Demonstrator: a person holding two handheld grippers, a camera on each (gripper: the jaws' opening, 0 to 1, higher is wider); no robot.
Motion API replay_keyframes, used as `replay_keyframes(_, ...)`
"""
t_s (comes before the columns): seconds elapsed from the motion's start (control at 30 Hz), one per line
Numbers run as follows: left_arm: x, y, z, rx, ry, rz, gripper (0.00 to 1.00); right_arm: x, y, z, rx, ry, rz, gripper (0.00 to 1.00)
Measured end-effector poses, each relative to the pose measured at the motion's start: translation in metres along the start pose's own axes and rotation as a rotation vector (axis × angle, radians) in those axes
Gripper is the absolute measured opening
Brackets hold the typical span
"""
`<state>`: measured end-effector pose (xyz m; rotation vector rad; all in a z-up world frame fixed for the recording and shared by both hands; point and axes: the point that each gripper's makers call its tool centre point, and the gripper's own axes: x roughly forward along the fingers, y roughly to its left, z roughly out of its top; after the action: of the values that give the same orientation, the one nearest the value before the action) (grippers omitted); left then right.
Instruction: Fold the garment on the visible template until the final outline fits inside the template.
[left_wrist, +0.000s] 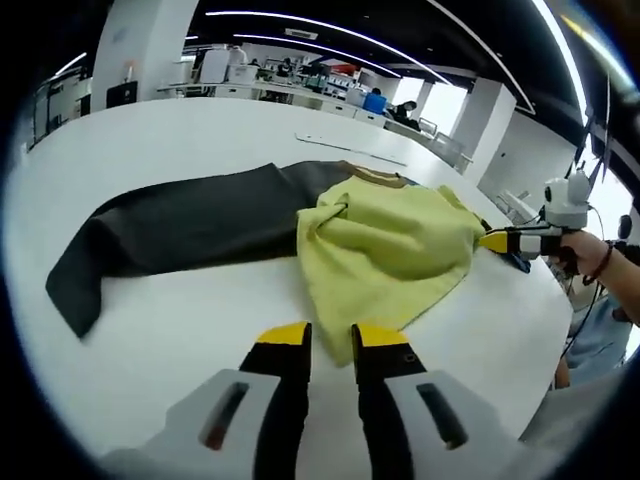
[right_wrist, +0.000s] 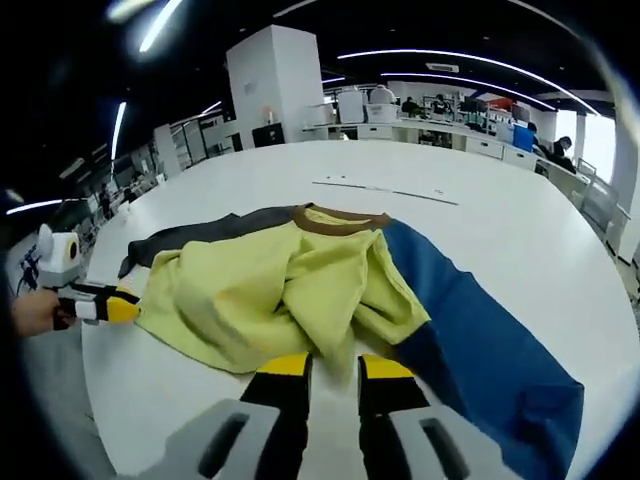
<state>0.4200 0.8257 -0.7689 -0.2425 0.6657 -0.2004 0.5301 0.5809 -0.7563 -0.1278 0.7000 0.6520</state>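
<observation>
A garment with a yellow-green body (left_wrist: 390, 240) lies bunched on the white table (left_wrist: 160, 330), its black sleeve (left_wrist: 180, 225) stretched out to the left. My left gripper (left_wrist: 332, 335) is shut on the near corner of the yellow cloth. In the right gripper view the yellow body (right_wrist: 280, 290) is rumpled below the brown collar (right_wrist: 340, 220), and the blue sleeve (right_wrist: 480, 340) runs to the right. My right gripper (right_wrist: 335, 365) is shut on the cloth's near edge. Each gripper also appears at the cloth's edge in the other's view: the right one (left_wrist: 495, 240) and the left one (right_wrist: 125, 305).
A thin pale strip (right_wrist: 385, 190) lies flat on the table beyond the collar. A hand (left_wrist: 590, 250) holds the right gripper past the table's right edge. Desks, a white pillar (right_wrist: 275, 80) and people fill the room behind.
</observation>
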Motion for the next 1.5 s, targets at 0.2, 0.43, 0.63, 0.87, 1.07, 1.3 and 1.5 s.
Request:
replay_keyframes(0.2, 0.002, -0.001, -0.002, -0.012, 0.010, 0.009, 0.02, 0.003, -0.004, 0.000, 0.011, -0.014, -0.007, 0.00)
replay_keyframes(0.43, -0.007, -0.002, 0.007, 0.031, 0.005, 0.004, 0.00, -0.007, 0.001, 0.002, -0.001, -0.029, 0.026, 0.00)
replay_keyframes(0.63, -0.020, -0.005, 0.021, 0.043, -0.017, -0.018, 0.00, -0.027, 0.009, 0.007, 0.009, -0.066, 0.082, 0.00)
replay_keyframes(0.87, -0.037, -0.012, 0.028, 0.082, -0.011, -0.054, 0.00, -0.060, 0.013, 0.005, 0.022, -0.083, 0.099, 0.00)
replay_keyframes(1.07, -0.050, -0.011, 0.025, 0.075, 0.018, -0.069, 0.00, -0.088, 0.022, -0.001, 0.027, -0.088, 0.121, 0.00)
replay_keyframes(1.3, -0.063, -0.018, 0.018, 0.096, 0.038, -0.099, 0.00, -0.115, 0.032, -0.014, 0.031, -0.081, 0.125, 0.00)
replay_keyframes(1.5, -0.076, -0.021, 0.008, 0.211, 0.083, -0.089, 0.00, -0.132, 0.038, -0.029, 0.052, -0.069, 0.125, 0.00)
